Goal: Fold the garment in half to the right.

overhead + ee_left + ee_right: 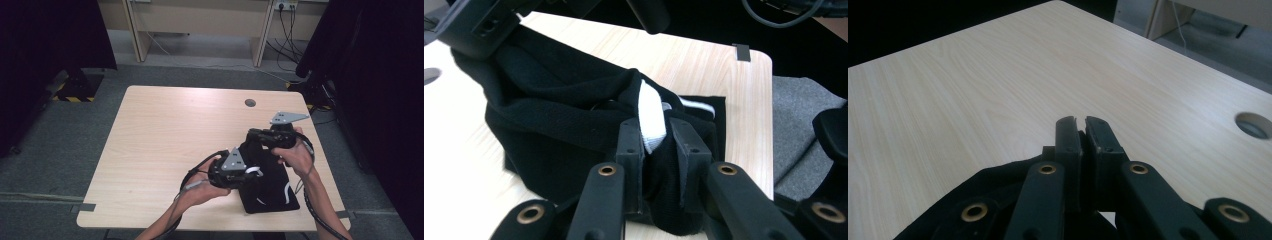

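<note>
A black cloth [270,187] with white stripes lies at the front right of the light wooden table [165,135], one part of it pulled up off the surface. My left gripper [248,175] is shut on a fold of that black cloth [574,125], right by a white stripe [651,117]. My right gripper [253,135] holds the raised far end of the cloth, its jaws pressed together. In the right gripper view the right gripper [1082,125] points over bare table, with the black cloth [993,187] hanging below its jaws. The right gripper [474,25] also appears in the left gripper view, gripping the cloth's upper edge.
A round cable hole [250,103] sits near the table's far edge, also seen as the cable hole [1254,125] in the right gripper view. The table's right edge [769,115] runs close to the cloth, with grey floor [799,115] beyond. A desk frame [200,30] and dark curtains stand behind.
</note>
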